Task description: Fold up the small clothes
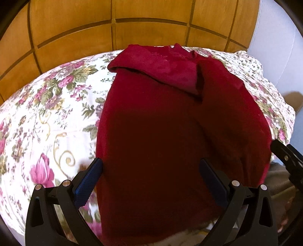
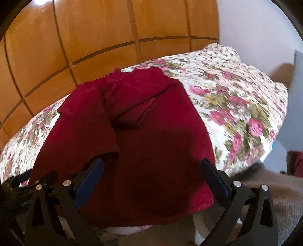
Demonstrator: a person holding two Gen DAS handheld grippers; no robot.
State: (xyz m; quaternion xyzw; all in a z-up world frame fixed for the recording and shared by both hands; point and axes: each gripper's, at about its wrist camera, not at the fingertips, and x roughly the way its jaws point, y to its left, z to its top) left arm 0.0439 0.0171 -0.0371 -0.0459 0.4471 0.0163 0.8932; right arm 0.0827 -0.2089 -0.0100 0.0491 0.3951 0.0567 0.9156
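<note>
red garment, near hem hidden behind spread fingers of left gripper

Garment on the bedcover, headboard behind, wall to the right.

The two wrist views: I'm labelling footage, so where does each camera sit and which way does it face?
Left wrist: on the left tool, open, facing the red garment on the floral cover; the right tool shows at its right edge.
Right wrist: on the right tool, open, facing the same garment; the left tool shows lower left.
Shared: garment, cover, wooden headboard.
</note>
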